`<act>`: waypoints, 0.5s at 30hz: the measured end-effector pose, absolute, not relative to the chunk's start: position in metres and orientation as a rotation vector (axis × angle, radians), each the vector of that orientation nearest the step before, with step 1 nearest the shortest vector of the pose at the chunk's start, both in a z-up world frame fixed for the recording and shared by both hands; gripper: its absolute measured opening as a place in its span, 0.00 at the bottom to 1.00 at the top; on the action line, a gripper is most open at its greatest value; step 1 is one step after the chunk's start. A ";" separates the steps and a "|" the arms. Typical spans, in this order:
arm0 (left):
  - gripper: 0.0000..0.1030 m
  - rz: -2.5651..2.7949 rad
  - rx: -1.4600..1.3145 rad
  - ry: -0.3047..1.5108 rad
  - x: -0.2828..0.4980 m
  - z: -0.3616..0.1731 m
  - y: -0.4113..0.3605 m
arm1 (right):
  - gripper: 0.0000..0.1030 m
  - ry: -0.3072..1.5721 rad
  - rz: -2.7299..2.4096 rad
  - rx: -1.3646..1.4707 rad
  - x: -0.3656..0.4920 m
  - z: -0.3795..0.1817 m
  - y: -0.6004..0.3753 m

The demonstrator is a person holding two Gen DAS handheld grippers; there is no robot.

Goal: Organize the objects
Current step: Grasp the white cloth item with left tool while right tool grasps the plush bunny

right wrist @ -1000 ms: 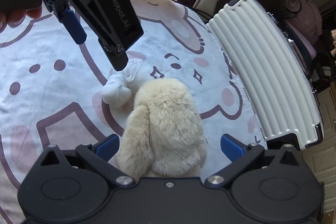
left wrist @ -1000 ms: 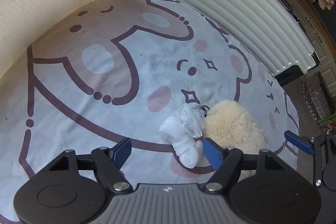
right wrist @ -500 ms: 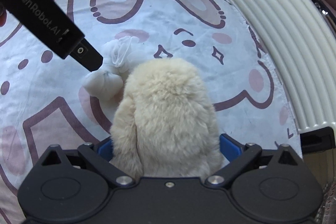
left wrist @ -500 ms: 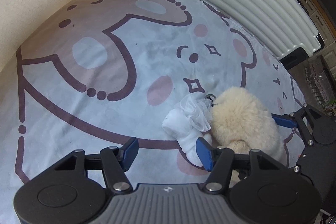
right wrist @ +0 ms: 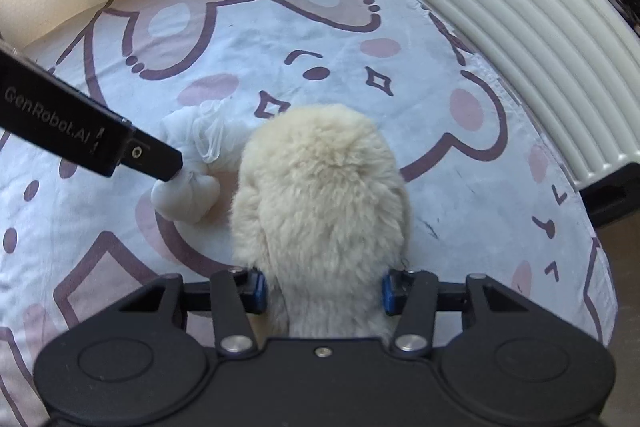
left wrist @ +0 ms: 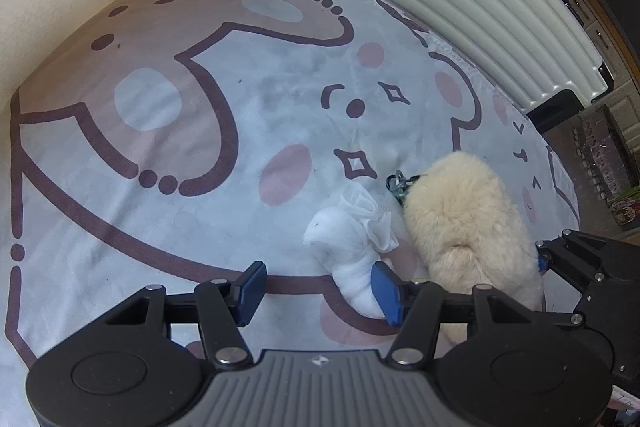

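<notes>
Right gripper (right wrist: 322,289), jaws just closing, clamps the plush (right wrist: 320,195) low on the sheet (right wrist: 240,39), at 6 o'clock; left gripper (left wrist: 318,289) stands apart, one pad touching the pouch (left wrist: 348,247) at 9 o'clock of the plush; centre the left jaws on the pouch before squeezing.
</notes>
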State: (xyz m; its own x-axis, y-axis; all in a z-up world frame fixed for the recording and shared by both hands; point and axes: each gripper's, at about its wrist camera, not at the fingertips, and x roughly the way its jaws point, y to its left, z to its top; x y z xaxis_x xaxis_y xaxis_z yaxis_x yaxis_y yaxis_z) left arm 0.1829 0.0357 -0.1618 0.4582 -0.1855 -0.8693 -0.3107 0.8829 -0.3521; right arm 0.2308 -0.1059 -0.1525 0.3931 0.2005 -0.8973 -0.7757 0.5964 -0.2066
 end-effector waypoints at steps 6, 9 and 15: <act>0.55 0.075 -0.567 1.093 0.184 -0.163 0.034 | 0.43 1.012 0.583 -0.547 0.236 -0.144 -0.119; 0.51 0.089 -0.634 1.091 0.184 -0.165 0.036 | 0.42 1.004 0.544 -0.491 0.231 -0.138 -0.123; 0.49 0.107 -0.701 1.074 0.184 -0.168 0.035 | 0.41 1.000 0.463 -0.367 0.217 -0.133 -0.134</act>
State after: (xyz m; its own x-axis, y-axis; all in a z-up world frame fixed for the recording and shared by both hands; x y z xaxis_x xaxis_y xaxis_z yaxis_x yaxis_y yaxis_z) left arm 0.1842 0.0346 -0.1685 0.4937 -0.2473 -0.8337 -0.4073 0.7812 -0.4730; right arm 0.2174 -0.1336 -0.1331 0.4583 0.2020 -0.8655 -0.5297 0.8440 -0.0835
